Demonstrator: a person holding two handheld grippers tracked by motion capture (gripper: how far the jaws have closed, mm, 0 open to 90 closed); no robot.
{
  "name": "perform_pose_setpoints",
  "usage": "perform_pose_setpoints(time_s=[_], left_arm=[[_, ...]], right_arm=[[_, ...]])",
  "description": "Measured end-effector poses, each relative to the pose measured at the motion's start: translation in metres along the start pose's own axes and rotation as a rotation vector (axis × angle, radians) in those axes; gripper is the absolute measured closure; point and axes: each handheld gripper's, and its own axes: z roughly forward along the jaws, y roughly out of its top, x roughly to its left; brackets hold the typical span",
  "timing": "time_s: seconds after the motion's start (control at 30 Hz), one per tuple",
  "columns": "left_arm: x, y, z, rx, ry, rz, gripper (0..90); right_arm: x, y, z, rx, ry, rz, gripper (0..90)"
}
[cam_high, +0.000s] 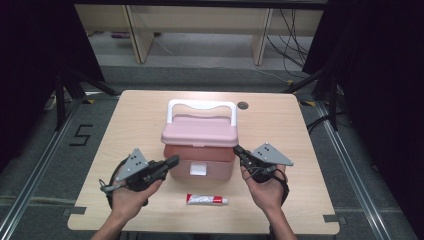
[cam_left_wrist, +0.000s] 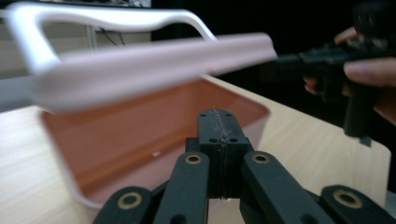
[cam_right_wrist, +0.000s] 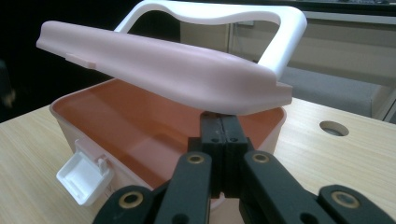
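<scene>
From above, we see a pink box (cam_high: 199, 150) standing in the middle of the wooden surface (cam_high: 135, 115), its lid (cam_high: 200, 131) lifted a little off the body and its white handle (cam_high: 202, 107) upright at the back. A white latch (cam_high: 198, 169) hangs open on the near wall. Our left gripper (cam_high: 172, 161) points at the box's left side, its fingers pressed together with nothing between them; our right gripper (cam_high: 237, 149) points at the right side, under the lid's edge, fingers likewise together. A small tube (cam_high: 206, 199) lies near the front edge, between our hands.

In the left gripper view, our left gripper (cam_left_wrist: 219, 123) has its fingers (cam_left_wrist: 211, 135) closed flat on each other just beside the box rim (cam_left_wrist: 60, 154), below the raised lid (cam_left_wrist: 154, 70). The other hand shows farther off.

In the right gripper view, our right gripper (cam_right_wrist: 219, 125) is closed, its tip right under the lid's (cam_right_wrist: 159, 70) corner; whether it touches we cannot tell. The latch (cam_right_wrist: 84, 177) hangs at the lower left.
</scene>
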Motion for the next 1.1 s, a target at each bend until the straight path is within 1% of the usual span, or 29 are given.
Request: perform_pose_setpoints(time_s=[0.03, 0.07, 0.1, 0.13, 0.17, 0.2, 0.23, 0.27, 0.3, 0.37, 0.4, 0.43, 0.47, 0.5, 0.53, 0.57, 0.6, 0.63, 0.67, 0.7, 0.73, 0.8, 0.83, 0.9, 0.97, 1.0, 1.03, 1.07, 1.1], left_arm=[[-0.002, -0.005, 0.004, 0.009, -0.012, 0.001, 90.0], [-0.004, -0.008, 0.007, 0.015, -0.022, 0.007, 90.0], [-0.007, -0.014, 0.013, 0.024, -0.035, 0.019, 90.0], [-0.008, -0.017, 0.016, 0.023, -0.045, 0.025, 90.0], [-0.009, -0.02, 0.019, 0.026, -0.054, 0.035, 90.0], [-0.009, -0.023, 0.023, 0.026, -0.062, 0.047, 90.0], [-0.009, -0.024, 0.026, 0.032, -0.056, 0.056, 90.0], [-0.009, -0.026, 0.029, 0.03, -0.053, 0.057, 90.0], [-0.008, -0.027, 0.031, 0.032, -0.05, 0.058, 90.0], [-0.007, -0.03, 0.037, 0.035, -0.042, 0.069, 90.0], [-0.007, -0.031, 0.039, 0.036, -0.042, 0.071, 90.0], [-0.007, -0.033, 0.041, 0.042, -0.043, 0.065, 90.0], [-0.008, -0.034, 0.043, 0.05, -0.045, 0.072, 90.0], [-0.009, -0.035, 0.044, 0.048, -0.048, 0.074, 90.0], [-0.01, -0.036, 0.046, 0.048, -0.05, 0.081, 90.0], [-0.01, -0.037, 0.047, 0.053, -0.047, 0.085, 90.0], [-0.011, -0.037, 0.047, 0.053, -0.042, 0.087, 90.0], [-0.011, -0.037, 0.049, 0.042, -0.044, 0.088, 90.0], [-0.011, -0.037, 0.049, 0.051, -0.035, 0.093, 90.0], [-0.01, -0.038, 0.05, 0.049, -0.031, 0.097, 90.0], [-0.01, -0.038, 0.051, 0.045, -0.031, 0.103, 90.0], [-0.01, -0.038, 0.052, 0.052, -0.026, 0.108, 90.0], [-0.01, -0.039, 0.053, 0.043, -0.03, 0.105, 90.0], [-0.01, -0.039, 0.053, 0.046, -0.031, 0.112, 90.0], [-0.01, -0.04, 0.053, 0.042, -0.029, 0.116, 90.0], [-0.01, -0.04, 0.053, 0.041, -0.029, 0.116, 90.0], [-0.01, -0.04, 0.053, 0.04, -0.029, 0.116, 90.0], [-0.01, -0.04, 0.053, 0.039, -0.028, 0.113, 90.0], [-0.01, -0.04, 0.053, 0.038, -0.027, 0.113, 90.0]], right_arm=[[0.0, 0.0, 0.0, 0.0, -0.001, 0.002, 90.0], [-0.001, 0.001, 0.001, -0.003, 0.0, -0.014, 90.0], [0.0, 0.001, 0.0, 0.0, -0.005, 0.01, 90.0], [0.0, 0.001, -0.001, 0.002, -0.016, 0.007, 90.0], [-0.001, 0.002, -0.001, 0.001, -0.021, -0.01, 90.0], [-0.001, 0.002, -0.001, 0.003, -0.01, -0.005, 90.0], [-0.001, 0.003, 0.0, -0.002, -0.016, -0.014, 90.0], [-0.001, 0.003, 0.0, -0.002, -0.016, -0.014, 90.0], [-0.001, 0.003, 0.0, 0.005, -0.011, 0.0, 90.0], [-0.001, 0.003, -0.001, 0.005, -0.02, -0.009, 90.0], [-0.002, 0.003, 0.0, 0.005, -0.01, -0.013, 90.0], [-0.002, 0.004, 0.001, -0.001, -0.011, -0.016, 90.0], [-0.001, 0.004, 0.0, 0.002, -0.01, -0.003, 90.0], [-0.001, 0.004, 0.001, -0.002, -0.001, -0.004, 90.0], [-0.003, 0.005, 0.0, -0.005, -0.02, -0.035, 90.0], [-0.002, 0.006, 0.001, -0.005, -0.003, -0.01, 90.0], [-0.002, 0.006, 0.001, -0.004, -0.009, -0.015, 90.0], [-0.003, 0.007, 0.001, -0.007, -0.006, -0.013, 90.0], [-0.003, 0.008, 0.0, -0.004, -0.022, -0.022, 90.0], [-0.002, 0.009, 0.0, -0.002, -0.01, -0.01, 90.0], [-0.002, 0.009, 0.0, -0.002, -0.01, -0.01, 90.0], [-0.003, 0.009, 0.0, -0.005, -0.009, -0.025, 90.0], [-0.003, 0.009, 0.001, -0.011, -0.008, -0.022, 90.0], [-0.003, 0.009, 0.001, -0.013, -0.006, -0.023, 90.0], [-0.002, 0.01, 0.0, 0.0, -0.014, -0.004, 90.0], [-0.003, 0.011, 0.0, -0.005, -0.017, -0.016, 90.0], [-0.003, 0.011, 0.0, -0.005, -0.017, -0.016, 90.0], [-0.003, 0.011, 0.0, -0.001, -0.021, -0.006, 90.0], [-0.004, 0.012, 0.001, -0.016, -0.016, -0.023, 90.0]])
